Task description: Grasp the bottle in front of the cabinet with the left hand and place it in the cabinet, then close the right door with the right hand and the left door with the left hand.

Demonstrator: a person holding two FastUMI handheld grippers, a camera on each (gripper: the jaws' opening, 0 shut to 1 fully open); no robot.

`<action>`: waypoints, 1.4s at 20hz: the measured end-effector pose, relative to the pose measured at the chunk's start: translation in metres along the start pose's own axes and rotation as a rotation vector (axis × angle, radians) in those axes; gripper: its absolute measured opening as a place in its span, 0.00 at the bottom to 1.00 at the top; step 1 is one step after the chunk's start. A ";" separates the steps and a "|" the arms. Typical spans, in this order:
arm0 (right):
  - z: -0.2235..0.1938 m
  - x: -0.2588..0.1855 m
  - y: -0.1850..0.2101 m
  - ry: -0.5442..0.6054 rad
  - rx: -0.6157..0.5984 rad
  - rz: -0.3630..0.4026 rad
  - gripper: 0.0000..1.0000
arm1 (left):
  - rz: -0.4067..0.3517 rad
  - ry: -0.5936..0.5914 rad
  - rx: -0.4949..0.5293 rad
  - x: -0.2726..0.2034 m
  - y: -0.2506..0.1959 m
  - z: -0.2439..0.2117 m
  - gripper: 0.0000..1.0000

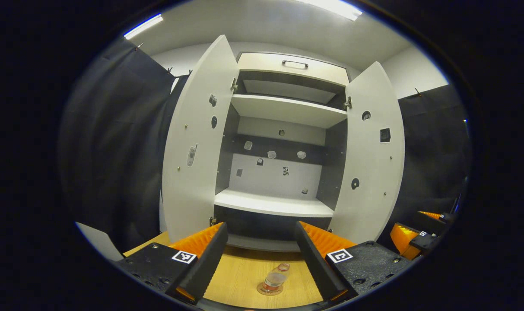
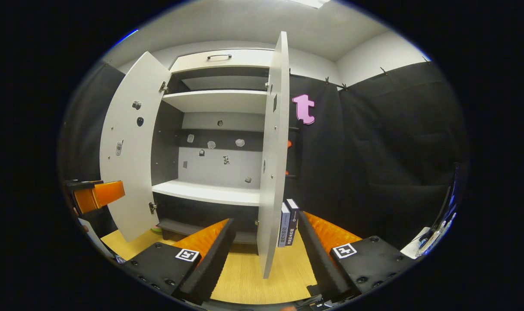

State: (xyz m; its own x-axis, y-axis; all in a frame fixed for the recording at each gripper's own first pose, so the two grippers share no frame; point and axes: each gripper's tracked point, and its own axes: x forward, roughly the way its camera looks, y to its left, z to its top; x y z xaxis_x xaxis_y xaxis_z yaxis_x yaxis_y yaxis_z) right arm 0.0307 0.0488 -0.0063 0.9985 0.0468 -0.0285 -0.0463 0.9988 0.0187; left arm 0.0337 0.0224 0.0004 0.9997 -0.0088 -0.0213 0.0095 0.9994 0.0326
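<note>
**Standing open, the cabinet waits with the bottle still out front**

Standing before the cabinet, both its doors swung wide, one sees a small clear bottle on the wooden desk, in front of the cabinet's base and near the desk's front edge. In the left gripper view it stands upright, its long axis vertical, the mouth pointing up and leaning slightly toward the cabinet as the lens bends it; a reddish band wraps its lower part.

The left gripper hangs above and behind the bottle, fingers spread wide apart, nothing between them. The bottle sits in the gap between the two fingers as seen from the camera, but apart from both.

The left door and the right door each stand open, showing an upper shelf and a lower shelf, both bare white boards. A drawer with a dark handle tops the cabinet.

The right gripper is also wide open and holds nothing. In the right gripper view the right door's free edge stands nearly end-on between its fingers, apart from them. Two books stand upright on the desk just beside that door, by the cabinet's right side. At the left edge of that view, the left gripper shows near the left door.
</note>
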 end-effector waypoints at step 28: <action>-0.009 -0.006 -0.045 0.042 -0.033 -0.066 0.96 | -0.053 0.360 0.014 0.070 -0.039 -0.263 0.95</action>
State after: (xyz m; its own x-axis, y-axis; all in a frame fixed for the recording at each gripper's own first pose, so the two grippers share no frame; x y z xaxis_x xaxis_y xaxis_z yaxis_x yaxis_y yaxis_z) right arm 0.0267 0.0037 -0.0160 0.9973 -0.0189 -0.0707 0.0176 0.9997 -0.0180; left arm 0.0981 -0.0084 -0.2647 0.9264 -0.0462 -0.3737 0.0642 0.9973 0.0357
